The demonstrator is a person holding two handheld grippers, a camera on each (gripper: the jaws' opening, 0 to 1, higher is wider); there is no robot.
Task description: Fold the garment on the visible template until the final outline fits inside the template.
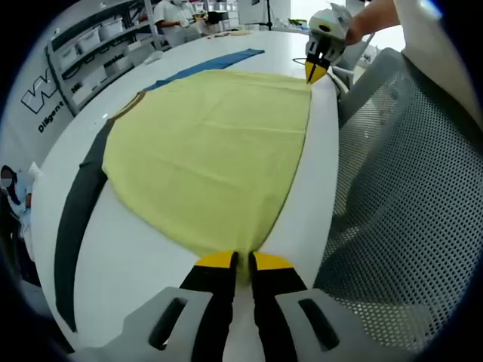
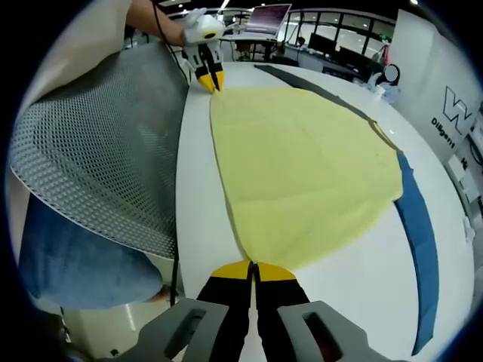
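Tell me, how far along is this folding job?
Early, it seems. The yellow garment lies spread flat on the white table. Both the left gripper and right gripper are shut on corners of its near edge, ready to lift. Folding it to fit the dark template remains.

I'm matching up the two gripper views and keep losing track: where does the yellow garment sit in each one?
Left gripper view: the yellow garment fills the centre, its near corner pinched in the left tongs at the bottom.
Right gripper view: it spreads across the centre and right, its near corner in the right tongs.
Shared landmark: the grey mesh chair back, right of the garment in the left gripper view, left of it in the right gripper view.
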